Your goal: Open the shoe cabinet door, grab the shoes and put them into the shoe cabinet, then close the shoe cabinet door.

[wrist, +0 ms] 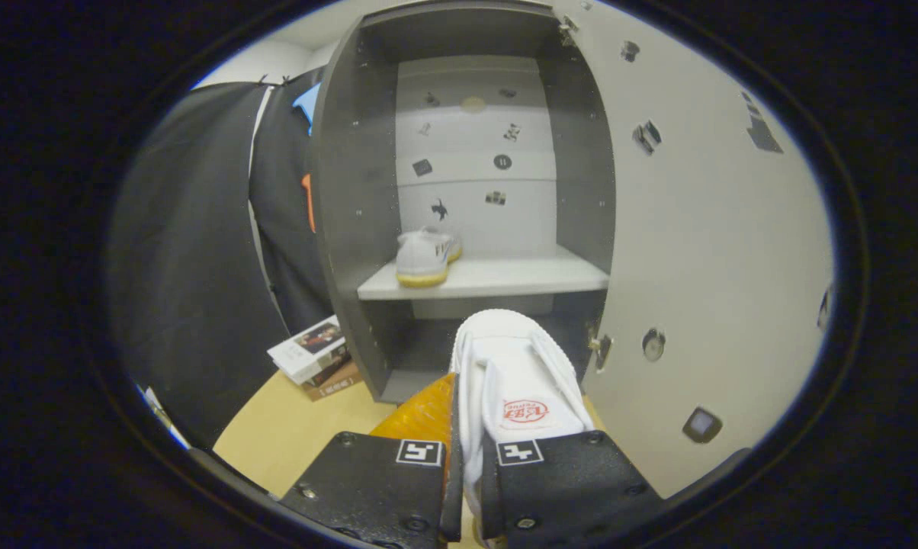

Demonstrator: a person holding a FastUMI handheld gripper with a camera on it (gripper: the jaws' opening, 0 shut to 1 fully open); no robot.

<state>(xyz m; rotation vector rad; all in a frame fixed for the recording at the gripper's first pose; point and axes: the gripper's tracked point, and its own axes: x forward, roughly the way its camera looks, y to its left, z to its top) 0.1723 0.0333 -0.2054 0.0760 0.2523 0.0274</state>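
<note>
1. The gripper (463,457) has its fingers (375,480) drawn close together, pinching the side wall of a white sneaker (516,381); one finger sits against the outside of the shoe by its amber sole, the other inside the shoe opening.
2. The held sneaker points away from the fingers, toe toward the shoe cabinet (345,229). Its amber sole (425,415) faces the side of the booth wall, so the shoe is tilted onto its side. A red logo patch shows on the tongue just ahead of the fingers.
3. The toe of the held sneaker lies in front of the lower compartment of the shoe cabinet, below the shelf (505,278). Whether it touches the cabinet cannot be told.
4. The shoe cabinet stands open. Its door (703,229) is swung wide on the side opposite the booth wall, pale inner face in view, with small stickers and hinge hardware on it.
5. A second white sneaker (426,258) with an amber sole rests upright on the shelf, heel toward the gripper, near the shelf's end next to the dark side panel.
6. The cabinet's pale back panel carries several small stickers.
7. A stack of books (314,358) lies on the wooden surface (291,435), just beside the cabinet's outer side panel.
8. Black cloth (192,267) hangs beyond the books.
</note>
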